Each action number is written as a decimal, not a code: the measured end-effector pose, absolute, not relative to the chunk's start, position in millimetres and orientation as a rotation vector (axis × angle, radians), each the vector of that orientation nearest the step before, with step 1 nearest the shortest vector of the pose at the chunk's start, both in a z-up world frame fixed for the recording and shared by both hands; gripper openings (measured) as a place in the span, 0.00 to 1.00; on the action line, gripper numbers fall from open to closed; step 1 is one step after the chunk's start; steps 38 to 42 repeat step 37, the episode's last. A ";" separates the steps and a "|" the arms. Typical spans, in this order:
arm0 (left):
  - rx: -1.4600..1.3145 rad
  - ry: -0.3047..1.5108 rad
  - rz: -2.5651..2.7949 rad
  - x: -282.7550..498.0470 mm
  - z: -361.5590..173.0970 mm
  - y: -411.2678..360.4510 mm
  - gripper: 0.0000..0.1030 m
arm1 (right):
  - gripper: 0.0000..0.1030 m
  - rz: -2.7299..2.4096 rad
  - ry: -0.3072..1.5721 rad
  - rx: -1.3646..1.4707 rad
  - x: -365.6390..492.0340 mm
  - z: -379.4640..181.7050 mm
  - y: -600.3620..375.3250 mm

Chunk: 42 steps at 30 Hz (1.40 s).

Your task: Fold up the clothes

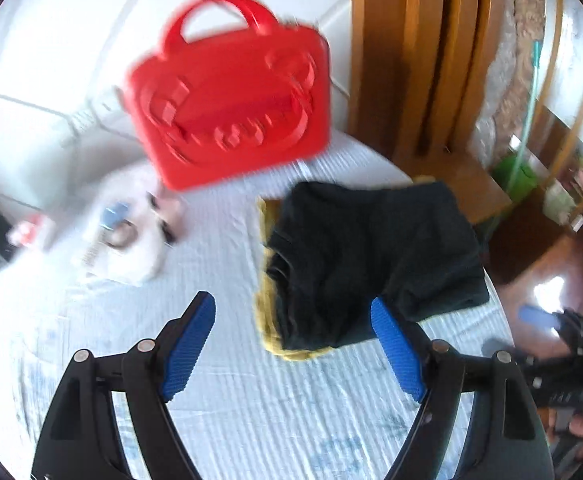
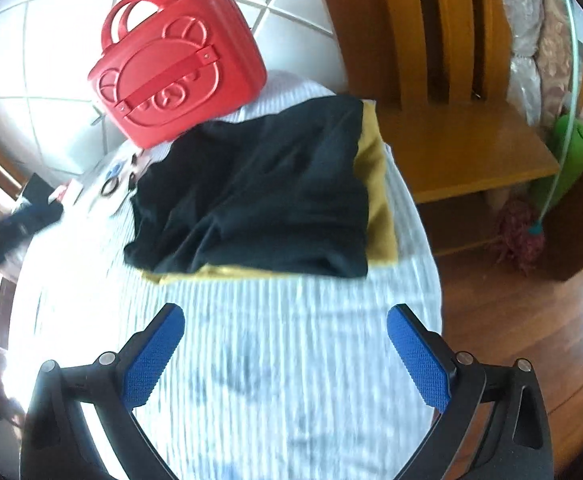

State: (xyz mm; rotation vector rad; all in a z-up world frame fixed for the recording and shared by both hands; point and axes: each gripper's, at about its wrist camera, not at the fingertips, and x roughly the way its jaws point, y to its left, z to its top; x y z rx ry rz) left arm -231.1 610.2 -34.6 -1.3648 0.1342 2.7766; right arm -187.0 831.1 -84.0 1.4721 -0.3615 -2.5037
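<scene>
- The black garment (image 2: 259, 196), soft and creased, lies folded into a rough rectangle on a mustard-yellow cloth (image 2: 377, 200), which shows along two of its edges.
- Both rest on the counter (image 2: 275, 344), covered in ribbed white fabric.
- Its long axis runs from the red hard-shell case (image 2: 175, 68) toward the wooden chair (image 2: 451, 136).
- Left gripper (image 1: 293, 346): jaws released, wide apart, empty; one blue pad sits in front of the garment's edge, and contact cannot be told.
- Right gripper (image 2: 285, 354): jaws spread wide, empty, short of the garment.

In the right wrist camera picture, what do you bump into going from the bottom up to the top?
Open right gripper → bare striped white cloth → folded black garment lying on a mustard-yellow one → red bear-face case → white tiled wall.
</scene>
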 end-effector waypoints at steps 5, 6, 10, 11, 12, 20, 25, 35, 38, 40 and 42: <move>-1.518 -0.060 2.574 -240.9 -56.8 600.9 0.96 | 1.00 -2.508 -0.342 1.464 -173.5 -77.8 820.9; -1.534 -0.088 2.547 -241.7 -62.0 599.7 0.96 | 1.00 -2.510 -0.338 1.470 -172.2 -77.3 819.0; -1.569 -0.027 2.553 -238.3 -73.8 603.0 0.96 | 1.00 -2.505 -0.324 1.485 -167.1 -77.3 812.8; -1.571 -0.022 2.551 -238.2 -74.6 603.8 0.96 | 1.00 -2.502 -0.321 1.486 -167.5 -77.7 811.9; -1.570 -0.017 2.550 -237.9 -74.7 604.6 0.96 | 1.00 -2.502 -0.316 1.490 -167.2 -77.8 811.1; -1.535 0.014 2.562 -236.3 -69.7 609.7 0.96 | 1.00 -2.513 -0.312 1.493 -171.4 -77.3 813.6; -1.540 0.018 2.569 -237.8 -69.8 609.1 0.96 | 1.00 -2.521 -0.312 1.496 -173.1 -77.2 815.2; -1.539 0.032 2.588 -237.6 -70.4 609.3 0.96 | 1.00 -2.527 -0.308 1.499 -177.1 -78.1 816.5; -1.533 0.036 2.591 -237.2 -70.2 610.2 0.96 | 1.00 -2.529 -0.307 1.501 -177.7 -78.3 817.0; -1.533 0.036 2.591 -237.2 -70.2 610.2 0.96 | 1.00 -2.529 -0.307 1.501 -177.7 -78.3 817.0; -1.533 0.036 2.591 -237.2 -70.2 610.2 0.96 | 1.00 -2.529 -0.307 1.501 -177.7 -78.3 817.0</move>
